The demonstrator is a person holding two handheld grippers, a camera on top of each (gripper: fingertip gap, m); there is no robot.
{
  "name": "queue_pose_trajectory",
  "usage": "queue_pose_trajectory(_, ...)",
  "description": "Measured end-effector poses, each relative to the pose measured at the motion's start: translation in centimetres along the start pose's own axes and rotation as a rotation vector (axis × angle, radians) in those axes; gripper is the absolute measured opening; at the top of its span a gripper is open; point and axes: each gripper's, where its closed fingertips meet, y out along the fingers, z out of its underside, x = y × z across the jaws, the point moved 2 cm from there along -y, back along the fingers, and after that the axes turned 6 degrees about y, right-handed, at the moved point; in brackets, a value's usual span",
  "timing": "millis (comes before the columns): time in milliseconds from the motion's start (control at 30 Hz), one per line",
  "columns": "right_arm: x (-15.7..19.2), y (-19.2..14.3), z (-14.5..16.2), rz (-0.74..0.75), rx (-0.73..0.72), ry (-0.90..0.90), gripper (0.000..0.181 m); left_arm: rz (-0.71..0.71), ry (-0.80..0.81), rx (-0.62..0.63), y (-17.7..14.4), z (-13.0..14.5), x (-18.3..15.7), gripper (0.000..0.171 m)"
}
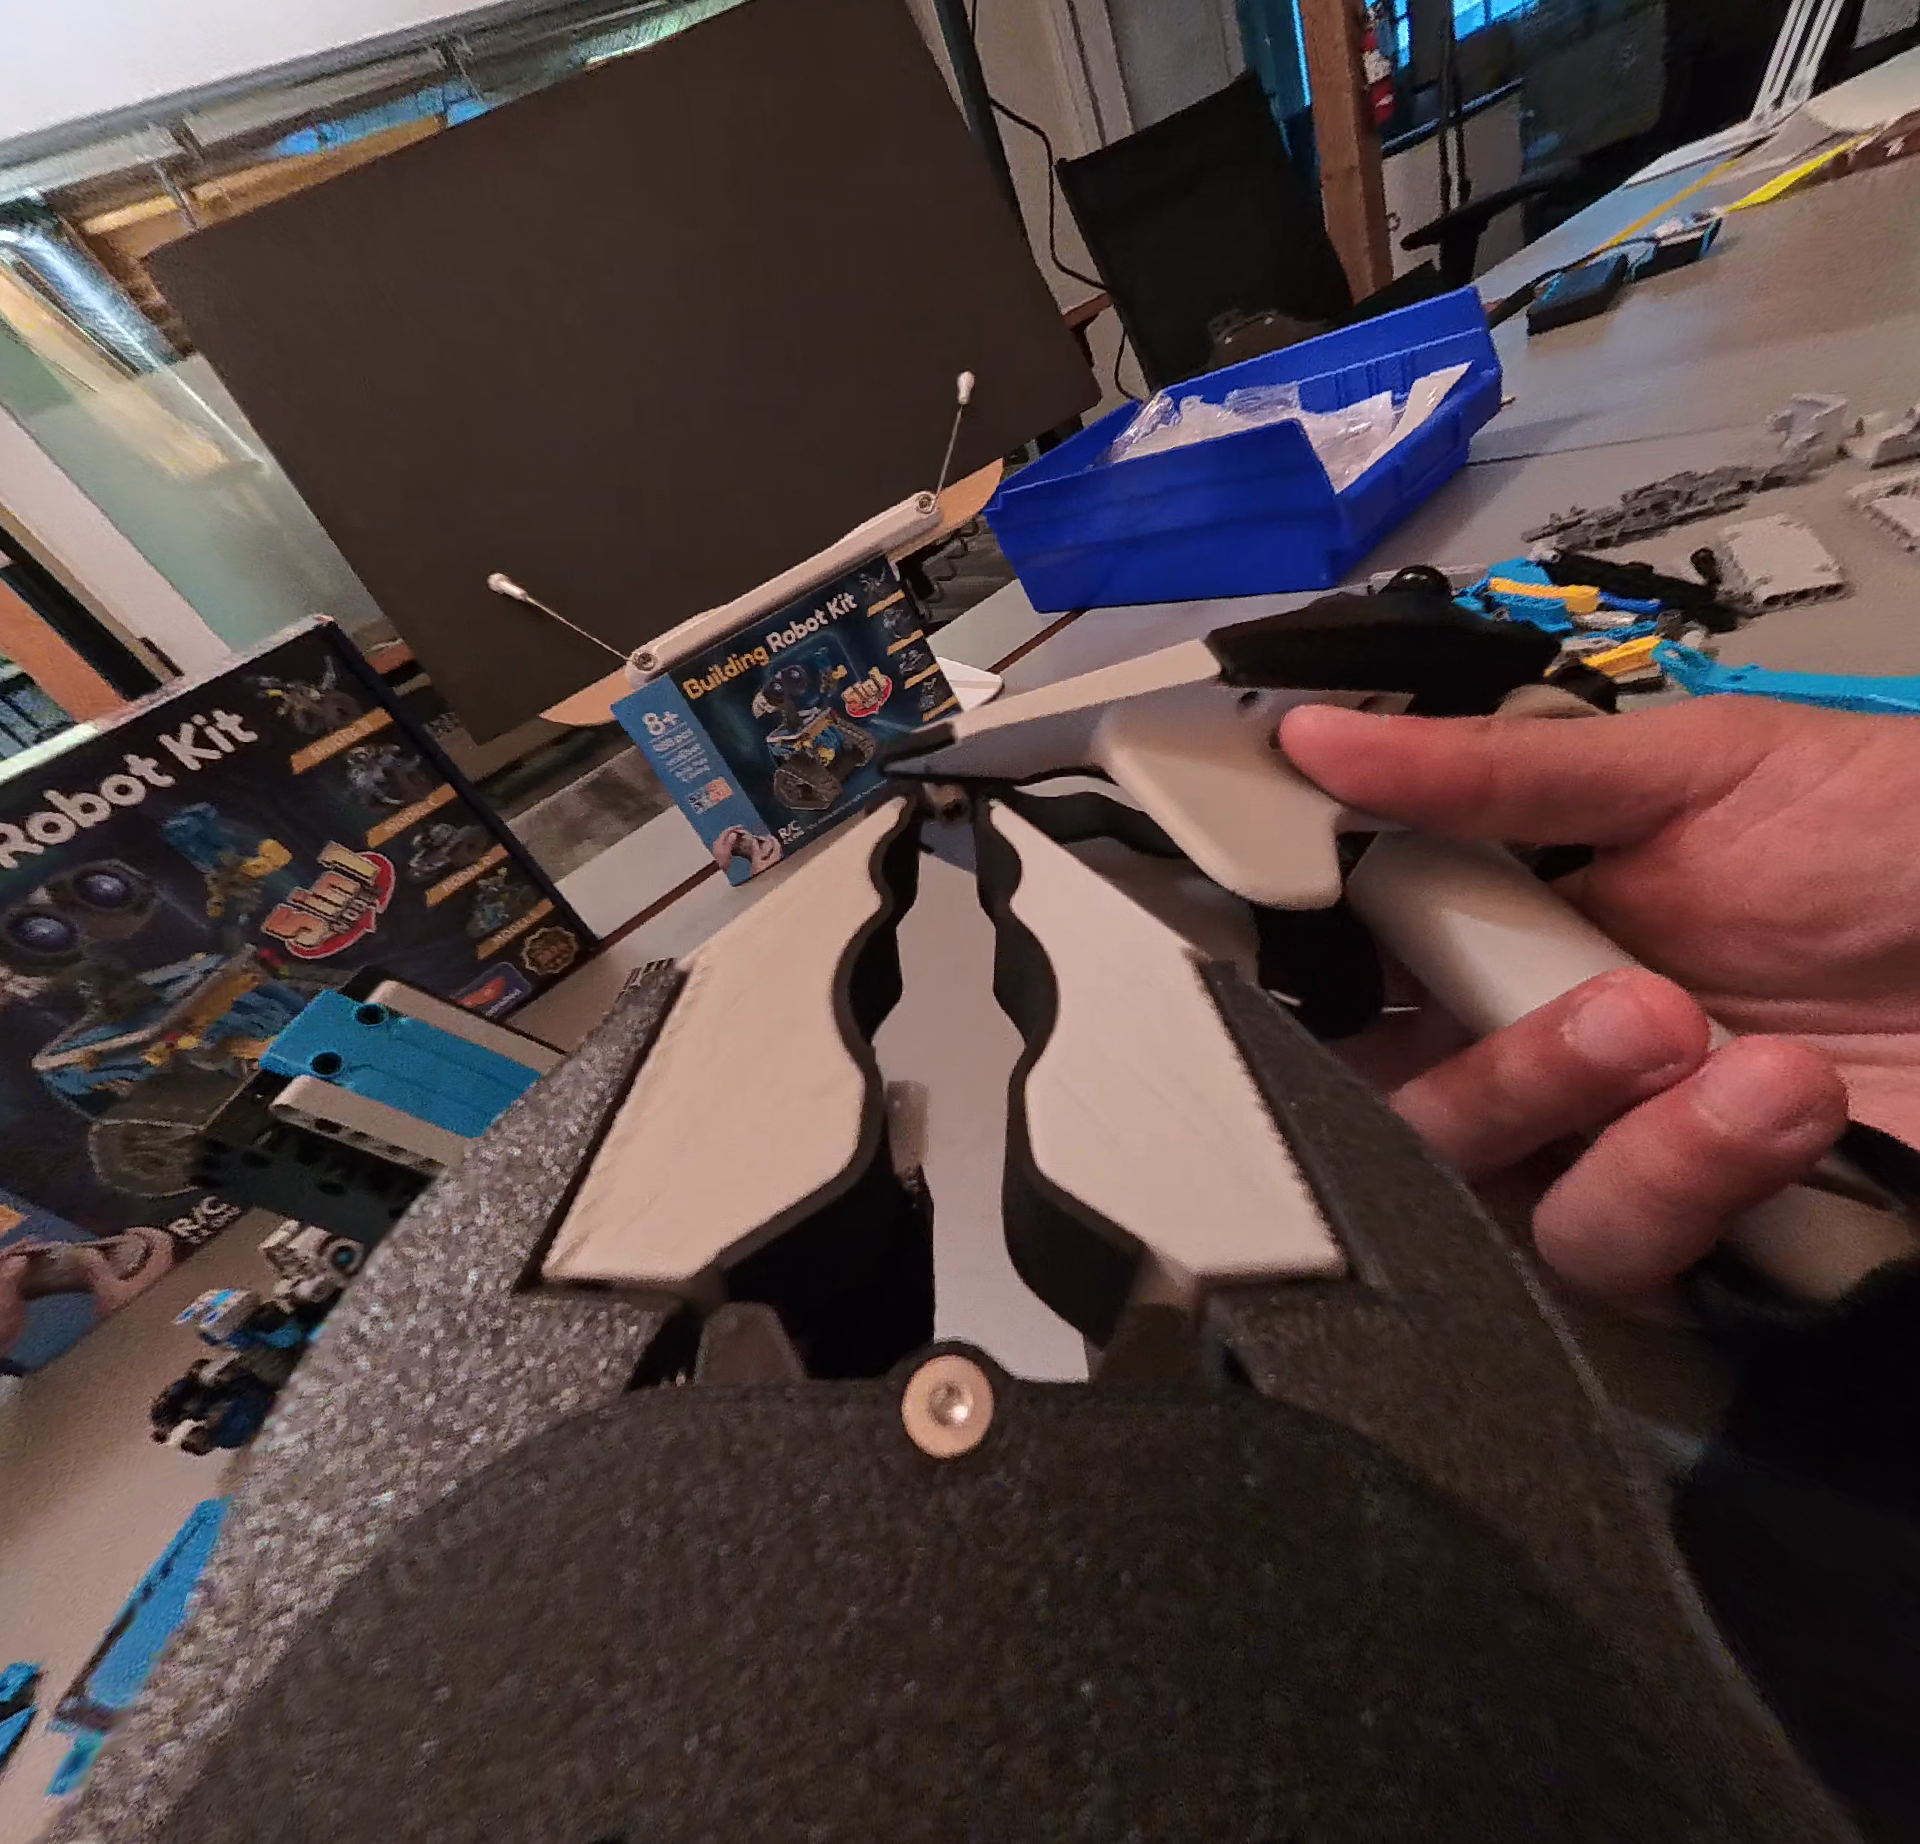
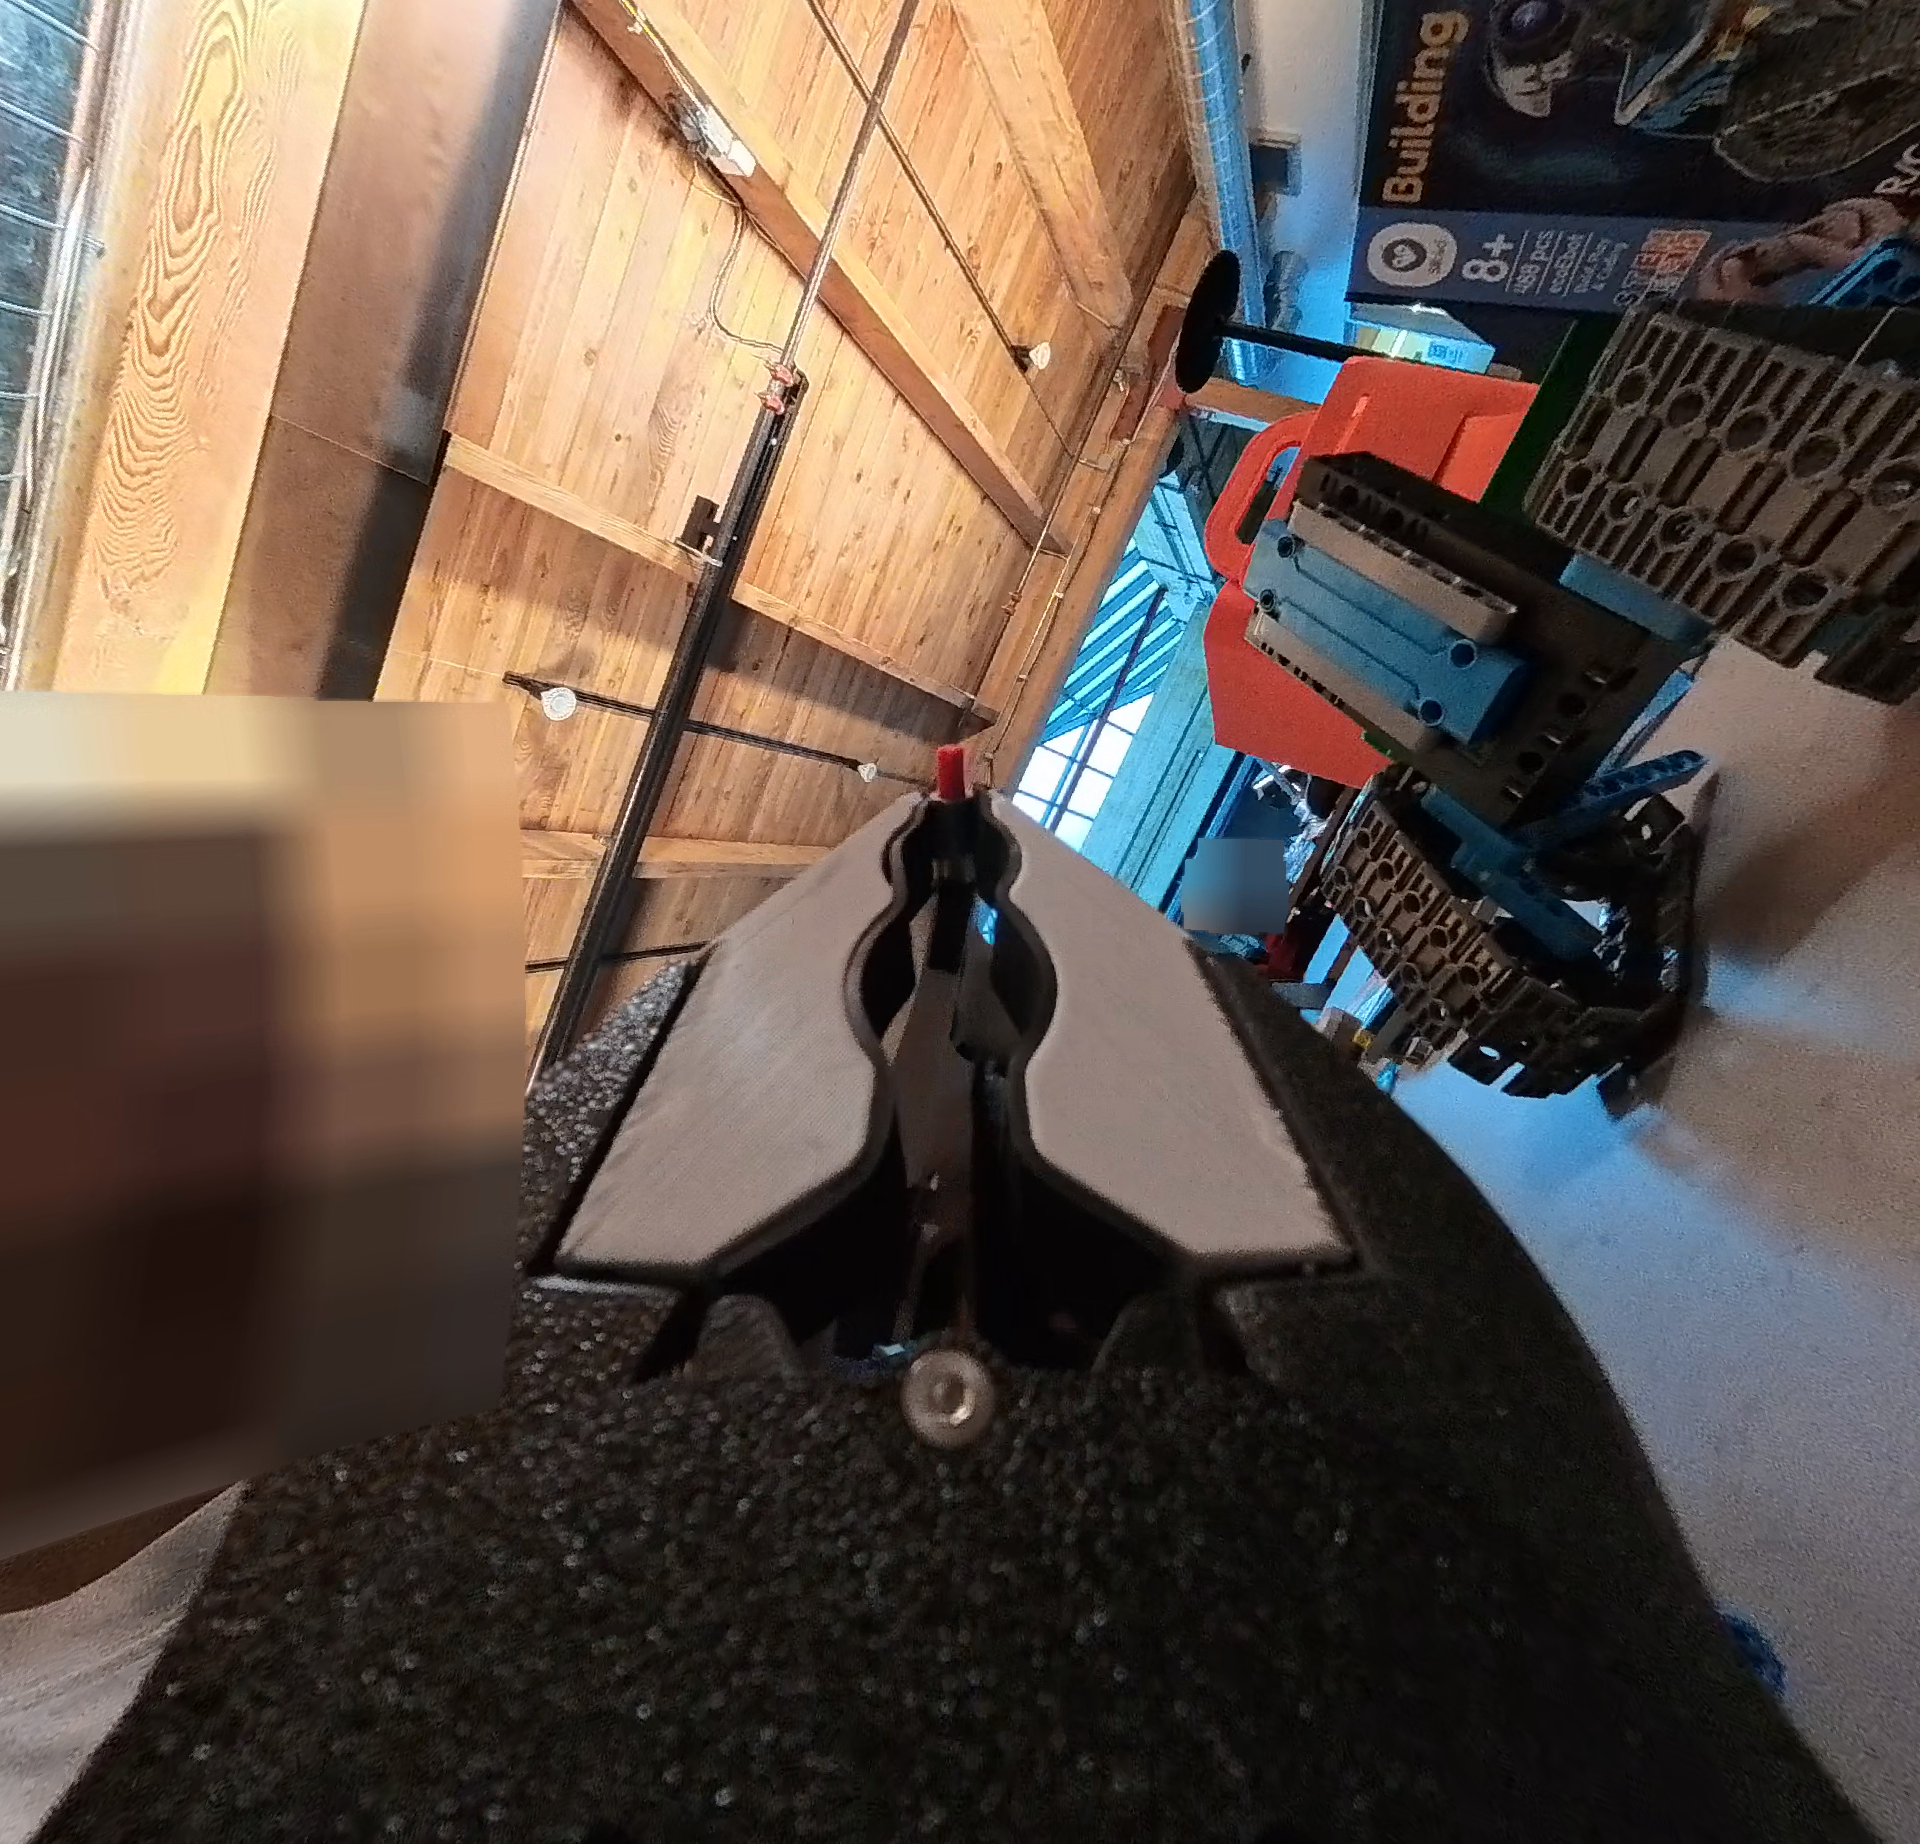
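Observation:
My left gripper points over a grey table, its tips close together around a small grey piece. My right gripper, held by a hand, comes in sideways from the right, and its tip meets the left gripper's tips. In the right wrist view the right gripper is tilted sideways and shut on a thin black rod with a red tip. A part-built block robot with grey tracks and blue beams stands on the table to its right; it also shows at the left of the left wrist view.
A large kit box and a small one stand at the back left before a black board. A blue bin with clear bags and loose grey, blue and yellow parts lie to the right. An orange plastic object sits behind the build. Left and right tips are no more than a few centimetres apart.

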Motion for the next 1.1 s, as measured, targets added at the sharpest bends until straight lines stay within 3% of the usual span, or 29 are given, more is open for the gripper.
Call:
queue_pose_trajectory(33, 0.1, 0.0, 0.1, -0.006, 0.006, 0.001, 0.003, -0.001, 0.011, -0.004, -0.1, -0.1, 0.0, 0.009)
queue_pose_trajectory(233, 0.3, -0.1, 0.2, 0.029, 0.079, -0.045, 0.005, -0.016, 0.076, -0.006, -0.5, -0.1, 0.2, 0.005)
queue_pose_trajectory(367, 1.2, -1.9, -2.5, 0.091, 0.081, -0.114, 0.039, -0.011, 0.048, -0.032, -1.2, 0.0, 1.0, 0.005)
queue_pose_trajectory(500, 1.5, -2.7, -2.2, 0.11, 0.17, -0.114, 0.035, 0.003, 0.051, -0.082, -1.7, -0.5, 1.1, 0.005)
queue_pose_trajectory(667, 1.9, -1.8, -0.8, 0.014, 0.212, -0.032, 0.023, 0.034, 0.075, -0.078, -1.5, -0.5, 0.2, 0.005)
queue_pose_trajectory(833, 1.5, -1.4, -0.3, 0.073, 0.23, -0.12, 0.02, 0.066, 0.057, -0.07, -1.3, -0.4, -0.2, 0.005)
queue_pose_trajectory(967, 1.4, -1.5, -0.2, 0.097, 0.231, -0.159, 0.003, 0.071, 0.063, -0.068, -1.2, -0.5, -0.4, 0.005)
queue_pose_trajectory(1100, 1.2, -1.6, -0.3, 0.126, 0.231, -0.202, 0.001, 0.081, 0.055, -0.059, -1.1, -0.3, -0.5, 0.006)
